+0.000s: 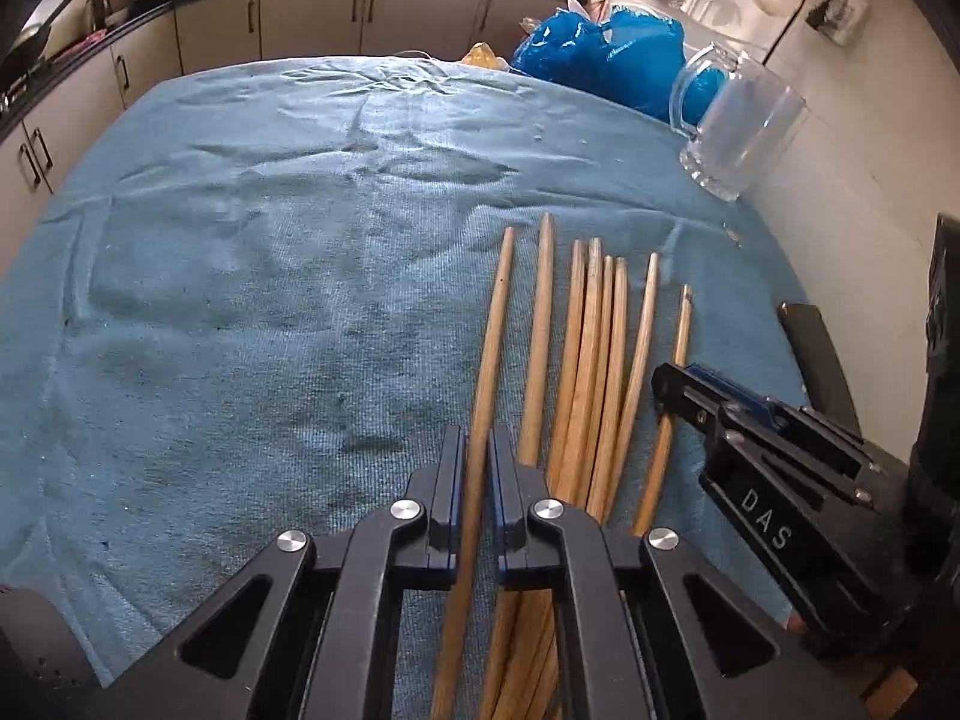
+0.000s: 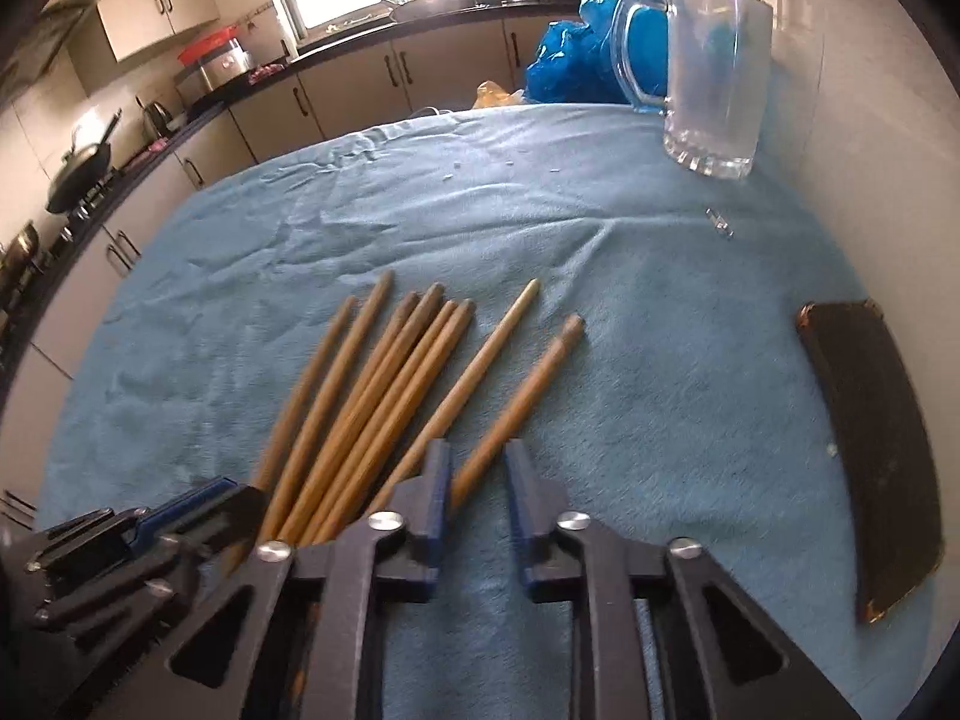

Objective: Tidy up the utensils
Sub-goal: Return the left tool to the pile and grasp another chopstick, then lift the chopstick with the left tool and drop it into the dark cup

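- Left gripper (image 1: 477,450): jaws nearly closed, clamped on one wooden chopstick (image 1: 489,354), the leftmost of the set, at lower centre of the left wrist view.
- Right gripper (image 2: 477,474): jaws narrowly apart, straddling the rightmost chopstick (image 2: 528,384) at lower centre of the right wrist view; gaps show on both sides of the stick, so pad contact cannot be confirmed.
- Remaining chopsticks (image 1: 594,360) lie side by side on the blue towel (image 1: 270,240), centre-right of the left view.
- Glass mug (image 2: 714,78) stands upright at upper right, well apart from the sticks.
- Dark flat object (image 2: 870,450) lies at right edge.
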Available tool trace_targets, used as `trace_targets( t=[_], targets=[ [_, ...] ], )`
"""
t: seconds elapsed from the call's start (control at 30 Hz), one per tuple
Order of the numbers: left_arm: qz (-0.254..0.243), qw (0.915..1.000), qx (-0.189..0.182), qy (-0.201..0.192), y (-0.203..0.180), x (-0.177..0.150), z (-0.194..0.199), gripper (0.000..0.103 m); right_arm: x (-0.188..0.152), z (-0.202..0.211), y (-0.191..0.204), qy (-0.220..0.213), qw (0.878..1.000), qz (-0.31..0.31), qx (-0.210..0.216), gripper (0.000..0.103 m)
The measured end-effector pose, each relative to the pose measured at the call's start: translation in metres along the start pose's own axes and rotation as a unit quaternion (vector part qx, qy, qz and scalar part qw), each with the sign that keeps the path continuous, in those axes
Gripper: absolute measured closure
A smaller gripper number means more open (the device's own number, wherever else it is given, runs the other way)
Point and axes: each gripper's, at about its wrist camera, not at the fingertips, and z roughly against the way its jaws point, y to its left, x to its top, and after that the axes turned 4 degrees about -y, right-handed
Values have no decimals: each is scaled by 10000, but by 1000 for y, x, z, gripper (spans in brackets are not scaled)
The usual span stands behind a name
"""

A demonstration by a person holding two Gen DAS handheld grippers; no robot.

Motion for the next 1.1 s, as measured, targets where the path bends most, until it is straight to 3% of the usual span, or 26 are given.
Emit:
trace_targets(
  t=[0.23, 0.37, 0.57, 0.67, 0.83, 0.93, 1.1],
  targets=[
    [484, 9984, -285, 111, 19, -11, 8, 96, -8, 10, -9, 201, 9996, 187, -96, 91],
    [748, 9954, -493, 338, 30, -37, 28, 97, -28, 30, -33, 405, 9991, 22, 83, 93],
    [572, 9949, -556, 620, 32, -95, 69, 97, -78, 76, -61, 742, 9967, 47, 316, 93],
    [393, 9950, -528, 758, 30, -110, 82, 96, -98, 92, -67, 812, 9961, 144, 300, 93],
    [264, 9963, -244, 785, 31, -104, 82, 96, -103, 96, -67, 920, 9954, 144, 234, 92],
    [187, 9964, -147, 816, 29, -94, 73, 96, -94, 90, -62, 1013, 9945, 204, 165, 86],
    [-19, 9964, 142, 841, 24, -77, 62, 96, -76, 74, -54, 1198, 9921, 351, -82, 86]
  ],
)
